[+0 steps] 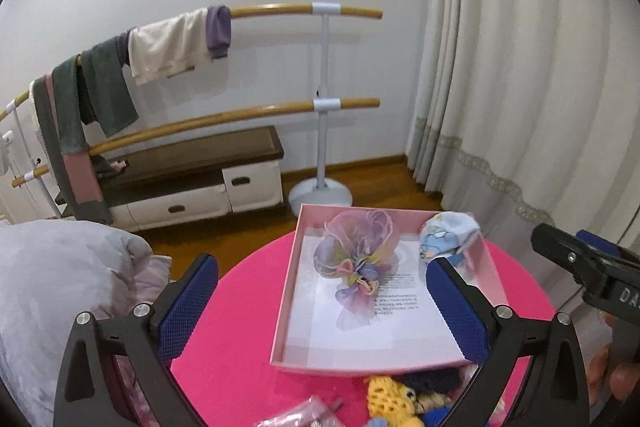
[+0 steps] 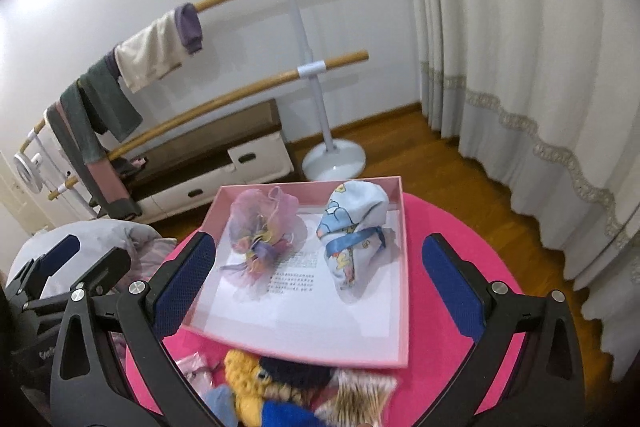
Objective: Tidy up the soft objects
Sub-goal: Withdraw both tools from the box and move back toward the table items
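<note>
A shallow pink box [image 1: 286, 311] [image 2: 402, 267] lies on a round magenta table [image 1: 236, 327] [image 2: 440, 223]. In it rest a sheer pastel organza pouch [image 1: 356, 259] [image 2: 260, 231] on the left and a pale blue cartoon-print pouch [image 1: 444, 239] [image 2: 352, 227] with a blue ribbon on the right. Both grippers hang above the table's near side with nothing between their blue pads. My left gripper [image 1: 320, 299] stands open. My right gripper [image 2: 320, 279] is open too, and it shows at the right edge of the left wrist view [image 1: 576, 263].
Knitted yellow, navy and blue soft toys [image 2: 280, 387] [image 1: 400, 395] and a small pink packet [image 2: 196, 367] lie at the table's near edge. A grey duvet [image 1: 60, 287] bulges at left. A wooden rail stand [image 1: 326, 99] with towels, a low bench and curtains [image 2: 520, 47] stand behind.
</note>
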`<state>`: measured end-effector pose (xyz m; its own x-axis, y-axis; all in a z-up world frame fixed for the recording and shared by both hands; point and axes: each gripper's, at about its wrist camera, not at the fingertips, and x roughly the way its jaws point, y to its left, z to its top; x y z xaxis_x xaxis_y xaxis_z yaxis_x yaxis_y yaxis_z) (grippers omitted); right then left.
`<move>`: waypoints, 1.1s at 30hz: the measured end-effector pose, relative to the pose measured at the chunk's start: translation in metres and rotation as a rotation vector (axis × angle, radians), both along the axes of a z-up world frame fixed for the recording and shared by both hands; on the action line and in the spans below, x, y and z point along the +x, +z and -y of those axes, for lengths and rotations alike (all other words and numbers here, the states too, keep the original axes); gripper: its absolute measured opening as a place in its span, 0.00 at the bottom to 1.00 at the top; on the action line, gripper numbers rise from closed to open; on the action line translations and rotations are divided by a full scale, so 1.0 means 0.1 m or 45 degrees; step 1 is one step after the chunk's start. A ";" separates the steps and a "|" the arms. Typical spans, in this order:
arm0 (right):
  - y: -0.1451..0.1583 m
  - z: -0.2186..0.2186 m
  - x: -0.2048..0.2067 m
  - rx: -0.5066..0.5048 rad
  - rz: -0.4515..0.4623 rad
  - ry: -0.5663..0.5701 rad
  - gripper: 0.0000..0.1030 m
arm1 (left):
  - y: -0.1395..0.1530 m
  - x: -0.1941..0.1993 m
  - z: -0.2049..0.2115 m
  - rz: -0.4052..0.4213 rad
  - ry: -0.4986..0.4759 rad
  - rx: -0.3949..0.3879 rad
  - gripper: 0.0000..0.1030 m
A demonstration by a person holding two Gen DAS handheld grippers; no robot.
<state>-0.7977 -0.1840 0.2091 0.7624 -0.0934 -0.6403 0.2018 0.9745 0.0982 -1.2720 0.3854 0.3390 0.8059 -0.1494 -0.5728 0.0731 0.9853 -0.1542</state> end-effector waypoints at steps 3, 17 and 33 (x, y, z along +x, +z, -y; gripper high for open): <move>0.10 -0.13 -0.30 -0.030 0.037 0.005 1.00 | 0.01 -0.67 -0.18 0.042 0.021 -0.002 1.00; 0.37 -0.51 -1.38 -0.104 0.210 0.017 1.00 | 0.64 -3.55 -0.63 0.125 0.076 -0.067 1.00; 0.37 -0.76 -1.94 -0.119 0.292 0.001 1.00 | 0.95 -5.01 -0.89 0.134 0.136 -0.061 1.00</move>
